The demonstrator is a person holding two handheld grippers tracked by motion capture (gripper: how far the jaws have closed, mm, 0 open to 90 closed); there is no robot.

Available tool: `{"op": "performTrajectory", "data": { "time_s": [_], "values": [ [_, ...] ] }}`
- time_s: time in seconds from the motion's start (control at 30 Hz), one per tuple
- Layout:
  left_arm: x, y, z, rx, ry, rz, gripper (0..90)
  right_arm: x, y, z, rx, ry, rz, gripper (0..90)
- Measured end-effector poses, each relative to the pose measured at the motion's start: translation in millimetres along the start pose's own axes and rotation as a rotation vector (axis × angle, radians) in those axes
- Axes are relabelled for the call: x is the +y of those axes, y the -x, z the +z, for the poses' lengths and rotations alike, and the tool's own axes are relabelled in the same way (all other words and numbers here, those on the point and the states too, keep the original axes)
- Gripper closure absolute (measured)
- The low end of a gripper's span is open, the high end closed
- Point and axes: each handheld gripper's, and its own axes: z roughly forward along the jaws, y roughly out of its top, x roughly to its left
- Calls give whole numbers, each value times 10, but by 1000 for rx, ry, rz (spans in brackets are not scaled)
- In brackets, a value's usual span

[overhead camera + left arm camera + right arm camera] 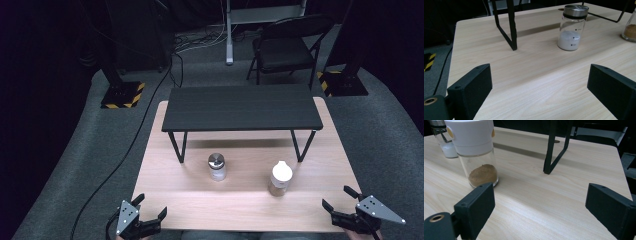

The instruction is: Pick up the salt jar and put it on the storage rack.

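Note:
Two glass jars stand upright on the wooden table (200,200). The jar with a metal lid (216,166) (572,28) (442,138) holds white powder. To its right, the jar with a white cap (280,179) (477,152) (630,27) holds brown powder. My left gripper (150,206) (539,90) hovers open at the table's near left corner with nothing between its jaws. My right gripper (336,197) (539,210) is open at the near right corner, with the white-capped jar ahead and to its left.
A low black shelf (242,107) on thin metal legs (510,27) (554,150) stands across the back of the table, behind the jars. A black folding chair (285,47) and two stand bases (122,95) sit on the grey floor beyond. A cable (130,145) runs along the left.

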Motion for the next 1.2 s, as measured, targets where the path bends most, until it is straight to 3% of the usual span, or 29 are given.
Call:
{"op": "performTrajectory", "data": {
  "time_s": [0.83,1.2],
  "values": [
    [6,-7,11,-17,1,7,45,2,-2,7,6,-1,-2,75],
    [42,3,89,-45,-9,17,44,2,-3,14,10,-1,-1,75]
  ]
}}
